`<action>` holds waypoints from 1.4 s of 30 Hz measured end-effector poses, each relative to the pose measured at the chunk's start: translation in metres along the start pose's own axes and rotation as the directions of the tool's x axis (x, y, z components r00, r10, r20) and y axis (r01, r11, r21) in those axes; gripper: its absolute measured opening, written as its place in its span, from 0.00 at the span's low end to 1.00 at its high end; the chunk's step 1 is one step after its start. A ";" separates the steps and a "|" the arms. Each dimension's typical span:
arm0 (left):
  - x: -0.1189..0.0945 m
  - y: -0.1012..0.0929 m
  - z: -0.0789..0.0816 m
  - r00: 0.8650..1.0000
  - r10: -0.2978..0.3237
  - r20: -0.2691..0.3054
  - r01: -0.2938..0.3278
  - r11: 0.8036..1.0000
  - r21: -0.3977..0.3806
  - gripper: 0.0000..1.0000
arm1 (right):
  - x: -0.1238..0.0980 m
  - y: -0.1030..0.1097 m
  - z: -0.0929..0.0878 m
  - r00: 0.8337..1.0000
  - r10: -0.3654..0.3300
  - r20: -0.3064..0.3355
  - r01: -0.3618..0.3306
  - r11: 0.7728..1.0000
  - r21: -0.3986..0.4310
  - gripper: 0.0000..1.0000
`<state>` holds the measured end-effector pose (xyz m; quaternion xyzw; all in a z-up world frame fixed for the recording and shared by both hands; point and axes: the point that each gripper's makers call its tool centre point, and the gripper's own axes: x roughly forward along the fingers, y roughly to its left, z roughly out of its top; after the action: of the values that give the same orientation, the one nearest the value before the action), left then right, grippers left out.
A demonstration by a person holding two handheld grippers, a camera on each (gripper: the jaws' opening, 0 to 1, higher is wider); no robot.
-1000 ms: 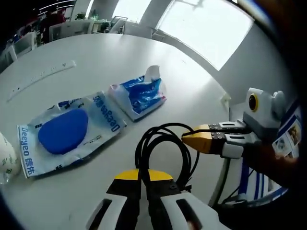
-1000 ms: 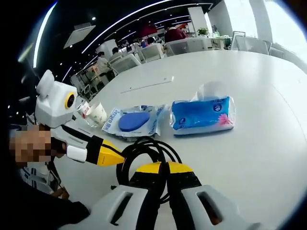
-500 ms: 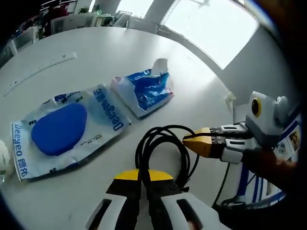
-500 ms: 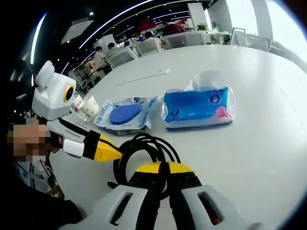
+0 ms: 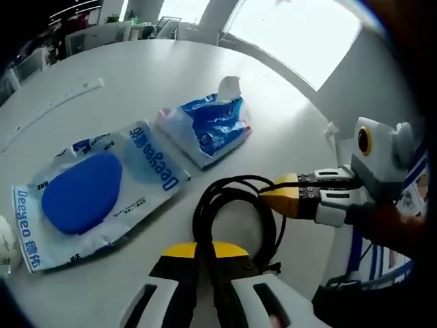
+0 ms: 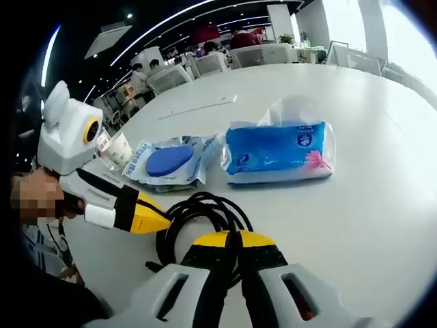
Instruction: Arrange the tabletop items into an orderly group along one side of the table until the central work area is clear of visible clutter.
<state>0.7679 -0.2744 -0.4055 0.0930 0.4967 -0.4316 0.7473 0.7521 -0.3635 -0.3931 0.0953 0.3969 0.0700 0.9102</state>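
Note:
A coiled black cable [image 5: 199, 217] lies near the edge of the white table [image 5: 205, 75]. My left gripper [image 5: 203, 247] is shut on the coil's near side. My right gripper [image 5: 273, 195] comes in from the right, its yellow tips shut on the coil's far side. In the right gripper view the same cable [image 6: 167, 229] runs into my right gripper [image 6: 233, 239], and my left gripper [image 6: 160, 222] meets it from the left. Beyond it lie a blue tissue pack [image 6: 280, 150] and a clear Deegeo bag [image 6: 167, 160] holding a blue oval item.
A crumpled paper cup [image 6: 119, 150] stands past the bag, and a thin white ruler strip [image 6: 198, 108] lies farther back. The tissue pack [image 5: 208, 126], the bag [image 5: 82, 195] and the strip [image 5: 51, 106] spread across the table. Chairs and people are in the background.
Both views have drifted a little with the hands. Both grippers stay shut on the cable, and the pack, the bag and the cup lie where they were.

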 end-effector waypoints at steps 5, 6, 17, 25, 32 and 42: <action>-0.004 0.000 -0.001 1.000 0.000 0.002 0.000 0.998 0.059 0.06 | 0.002 0.003 0.001 1.000 -0.003 0.000 0.003 0.998 -0.063 0.00; -0.004 0.000 -0.001 1.000 -0.002 0.002 0.002 0.998 0.059 0.08 | 0.003 0.002 0.000 1.000 -0.003 0.000 0.003 0.998 -0.066 0.01; -0.026 -0.002 0.000 0.998 -0.026 0.060 0.018 0.992 0.125 0.26 | -0.006 0.006 0.004 0.999 0.022 0.035 -0.018 0.994 -0.105 0.16; -0.055 -0.001 0.007 0.987 -0.029 0.158 0.003 0.987 0.163 0.37 | -0.018 0.023 0.029 0.988 0.098 0.123 -0.080 0.986 -0.147 0.46; -0.087 0.019 0.011 0.959 0.028 0.282 -0.068 0.989 0.134 0.44 | -0.035 0.039 0.047 0.979 0.125 0.161 -0.092 0.976 -0.197 0.62; -0.146 0.049 -0.018 0.922 0.106 0.373 -0.117 0.993 0.007 0.57 | -0.058 0.039 0.052 0.972 0.144 0.187 -0.098 0.967 -0.235 0.83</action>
<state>0.7728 -0.1538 -0.3088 0.0488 0.3338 -0.4054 0.8496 0.7493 -0.3430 -0.3086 0.0230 0.2851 0.1599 0.9448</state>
